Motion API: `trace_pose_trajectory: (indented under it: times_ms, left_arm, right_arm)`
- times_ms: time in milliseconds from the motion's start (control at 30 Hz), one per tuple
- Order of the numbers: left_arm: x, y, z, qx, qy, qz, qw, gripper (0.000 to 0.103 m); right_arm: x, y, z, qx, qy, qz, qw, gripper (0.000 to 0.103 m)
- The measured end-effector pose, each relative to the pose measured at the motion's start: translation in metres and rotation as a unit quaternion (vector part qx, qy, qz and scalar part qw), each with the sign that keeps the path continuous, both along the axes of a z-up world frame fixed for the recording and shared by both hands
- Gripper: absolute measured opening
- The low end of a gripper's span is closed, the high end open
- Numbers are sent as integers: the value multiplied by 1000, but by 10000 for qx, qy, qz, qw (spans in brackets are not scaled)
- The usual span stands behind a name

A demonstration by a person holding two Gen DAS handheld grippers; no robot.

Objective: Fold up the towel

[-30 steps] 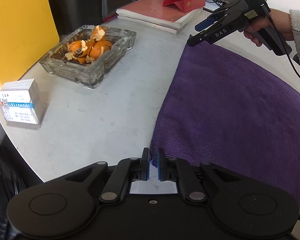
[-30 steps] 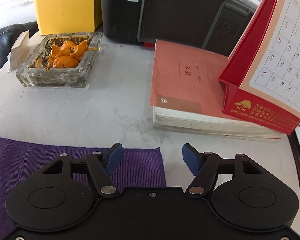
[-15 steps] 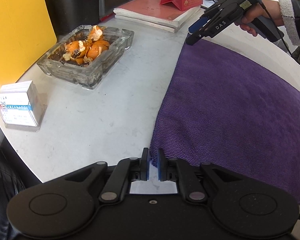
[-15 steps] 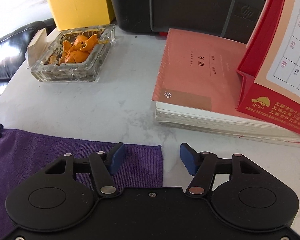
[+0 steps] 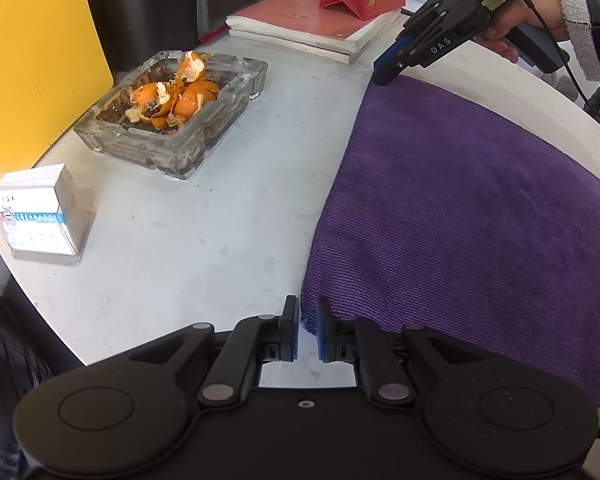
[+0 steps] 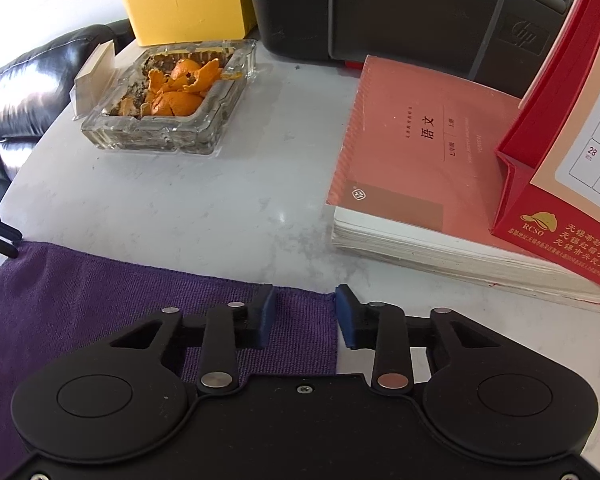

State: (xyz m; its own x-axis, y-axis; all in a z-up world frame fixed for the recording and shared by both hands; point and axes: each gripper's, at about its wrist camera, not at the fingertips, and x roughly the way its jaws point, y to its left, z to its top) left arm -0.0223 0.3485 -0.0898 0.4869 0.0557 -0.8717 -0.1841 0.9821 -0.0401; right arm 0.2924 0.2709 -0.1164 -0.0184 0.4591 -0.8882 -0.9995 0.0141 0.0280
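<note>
Left tool (image 5: 308, 330): jaws nearly together, blue pads pinching the near corner of the towel (image 5: 480, 216); a sliver of cloth shows between the pads.
Right tool (image 6: 305, 316): jaws closing; the towel's far right corner (image 6: 308, 320) lies between the pads, which stand apart on either side of it and are not yet pressing. Seen from the left wrist, the same tool (image 5: 384, 74) tips down onto that far corner, held in a hand (image 5: 504, 36) with a fleece cuff.
Towel: purple, ribbed, spread flat on the surface (image 5: 204, 224); one corner at each tool, its long edge running between them.
Surface: white, lightly marbled, rounded edge.
Glass ashtray (image 5: 172, 120): holds orange peel (image 5: 180, 96); well apart from the towel, on its far-left side.
Card holder (image 5: 40, 216): clear, at the surface's left rim.
Books (image 6: 420, 184): pink cover, stacked, near the right tool; red desk calendar (image 6: 560, 200) stands on them.
Background: yellow board (image 5: 32, 64), black printer (image 6: 412, 12), black sofa (image 6: 24, 96).
</note>
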Motion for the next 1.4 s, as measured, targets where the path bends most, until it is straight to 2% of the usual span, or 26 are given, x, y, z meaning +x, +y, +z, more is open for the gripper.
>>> trace_pose_trajectory:
  times_ms: [133, 500, 667, 800, 900, 1100, 1167, 1233, 1300, 1333, 1367, 1400]
  left_arm:
    - [-2, 1, 0, -97, -45, 56, 9999, 4]
    - [-13, -2, 18, -526, -407, -32, 9978, 3]
    - [-22, -17, 27, -609, -501, -303, 9964, 3]
    - [-29, -37, 27, -672, -453, -581, 9950, 3]
    - [-31, -55, 23, -651, -380, -866, 9934, 3]
    - [-28, -79, 5, -331, -189, -1238, 9916, 3]
    - [-27, -83, 2, -280, -143, -1316, 9908, 3]
    - [-27, -84, 2, -325, -162, -1314, 9907, 3]
    - [-27, -82, 3, -466, -209, -1252, 9908, 3]
    - [-27, -80, 5, -558, -262, -1219, 9906, 3]
    - [-28, -79, 8, -634, -318, -1201, 9902, 3]
    - [-28, -78, 10, -714, -382, -1184, 9897, 3]
  right_arm:
    - [-6, -1, 0, 21, 4, 39, 10000, 6]
    - [-17, -23, 24, 251, 212, -55, 9994, 5]
    - [-32, -58, 47, 448, 259, -159, 9985, 5]
    - [-52, -96, 58, 405, 237, -223, 9987, 5]
    - [-69, -135, 56, 227, 214, -393, 9987, 5]
    - [-88, -171, 37, 2, 97, -667, 9977, 6]
    - [-89, -176, 31, -21, 114, -843, 9964, 10]
    - [-88, -181, 29, 11, 182, -1127, 9935, 28]
    - [-87, -193, 38, 367, 399, -1526, 9868, 42]
    - [-87, -199, 43, 546, 508, -1724, 9822, 48]
    - [-90, -207, 51, 792, 571, -2032, 9743, 49]
    - [-95, -214, 57, 1042, 844, -2314, 9636, 50]
